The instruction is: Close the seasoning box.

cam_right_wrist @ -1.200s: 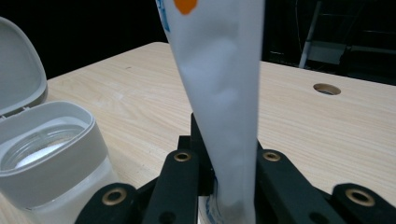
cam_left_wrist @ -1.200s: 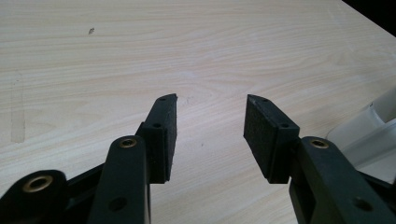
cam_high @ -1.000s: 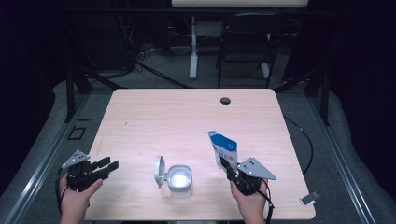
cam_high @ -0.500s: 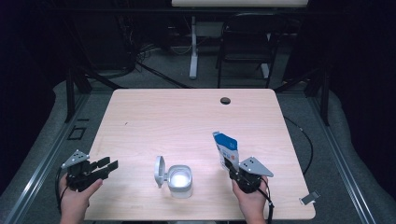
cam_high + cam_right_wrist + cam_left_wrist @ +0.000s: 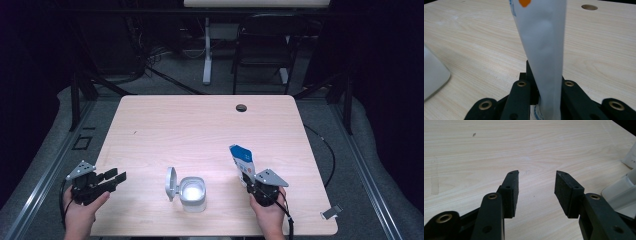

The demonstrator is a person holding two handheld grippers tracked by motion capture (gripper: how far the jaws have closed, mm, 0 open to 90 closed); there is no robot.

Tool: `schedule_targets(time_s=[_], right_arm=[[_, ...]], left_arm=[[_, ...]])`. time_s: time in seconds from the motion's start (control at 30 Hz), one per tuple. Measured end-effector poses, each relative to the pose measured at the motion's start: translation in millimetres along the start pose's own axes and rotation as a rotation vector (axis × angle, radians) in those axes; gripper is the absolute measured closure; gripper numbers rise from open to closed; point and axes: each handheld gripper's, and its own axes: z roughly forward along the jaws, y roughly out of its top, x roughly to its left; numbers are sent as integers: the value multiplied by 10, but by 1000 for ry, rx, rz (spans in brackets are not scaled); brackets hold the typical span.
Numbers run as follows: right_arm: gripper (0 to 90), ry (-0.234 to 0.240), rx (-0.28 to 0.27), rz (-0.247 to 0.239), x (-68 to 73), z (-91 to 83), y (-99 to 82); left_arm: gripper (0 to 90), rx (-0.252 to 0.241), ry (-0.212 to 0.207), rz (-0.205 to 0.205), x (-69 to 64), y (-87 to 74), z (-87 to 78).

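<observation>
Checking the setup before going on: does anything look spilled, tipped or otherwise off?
Nothing stands out. The white container sits upright with its lid flipped open, no spill on the table. The right gripper clamps the blue-and-white pouch; the left gripper is open, holding nothing.

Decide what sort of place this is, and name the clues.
Probably a lab or recording workspace: a bare wooden table in a dark room, trailing cables on the floor behind it, and a hand-held gripper with a camera.

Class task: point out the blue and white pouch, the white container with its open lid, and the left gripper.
pouch [image 5: 242, 161], high view, its blue upper half
container [image 5: 192, 195], high view, its front rim
left gripper [image 5: 536, 183], left gripper view, midway between the fingertips
</observation>
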Motion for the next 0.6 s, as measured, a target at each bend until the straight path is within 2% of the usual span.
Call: schedule_targets(time_s=[0.47, 0.6], right_arm=[[817, 12, 0, 10, -39, -29, -24], [775, 3, 8, -3, -46, -40, -25]], left_arm=[[550, 2, 0, 4, -8, 1, 1], [549, 2, -2, 4, -10, 2, 1]])
